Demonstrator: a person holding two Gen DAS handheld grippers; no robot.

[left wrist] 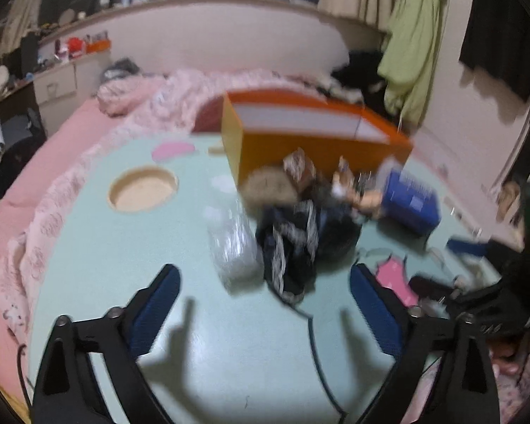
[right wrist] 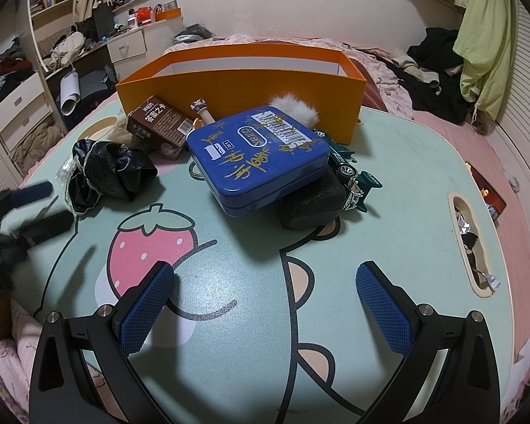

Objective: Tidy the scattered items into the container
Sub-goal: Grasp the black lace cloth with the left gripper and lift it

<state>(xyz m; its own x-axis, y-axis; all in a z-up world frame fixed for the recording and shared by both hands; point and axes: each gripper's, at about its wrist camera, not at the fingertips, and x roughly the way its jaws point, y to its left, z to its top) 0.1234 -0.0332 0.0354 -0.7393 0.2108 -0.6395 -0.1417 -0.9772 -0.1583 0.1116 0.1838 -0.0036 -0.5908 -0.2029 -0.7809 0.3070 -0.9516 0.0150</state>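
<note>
An open orange box (right wrist: 240,84) stands at the far side of a mint bed table (right wrist: 251,282); it also shows in the left wrist view (left wrist: 300,134). In front of it lie a blue tin (right wrist: 258,155), a brown drink carton (right wrist: 159,125), a black lace garment (right wrist: 106,171), a green toy car (right wrist: 353,173), a black pouch (right wrist: 311,201) and a white fur puff (right wrist: 295,107). My right gripper (right wrist: 265,282) is open and empty, short of the tin. My left gripper (left wrist: 265,282) is open and empty, just short of the garment (left wrist: 293,243) and a clear plastic bag (left wrist: 233,243).
The table sits on a pink bed (left wrist: 53,148) with a quilt. It has a round cup hole (left wrist: 143,189) and a slot (right wrist: 471,243) holding small items. A black cable (left wrist: 318,353) runs over the tabletop. Clothes (right wrist: 431,60) lie behind.
</note>
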